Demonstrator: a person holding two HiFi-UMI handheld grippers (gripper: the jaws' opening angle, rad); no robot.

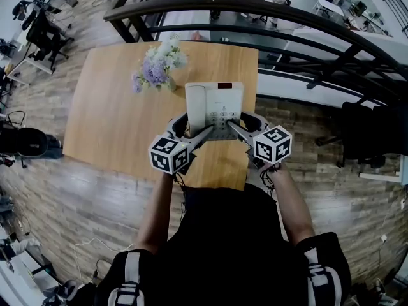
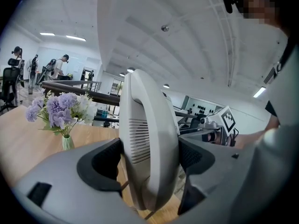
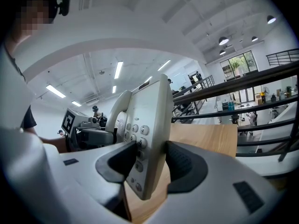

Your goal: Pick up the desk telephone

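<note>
A white desk telephone (image 1: 213, 104) with a handset on its left and a keypad on its right hangs just above the wooden table (image 1: 115, 126), near its right front corner. My left gripper (image 1: 191, 129) is shut on the handset side (image 2: 149, 143), pads pressed on both faces. On the keypad side (image 3: 147, 134) my right gripper (image 3: 149, 160) is shut over the phone's edge, seen from the head view as the right gripper (image 1: 245, 127). The phone stands nearly on edge between each pair of jaws. Its underside is hidden.
A small vase of purple and white flowers (image 1: 156, 69) stands on the table behind and left of the phone, also the flowers (image 2: 63, 111). A dark metal railing (image 1: 255, 18) runs past the table's far and right sides. Wood floor surrounds the table.
</note>
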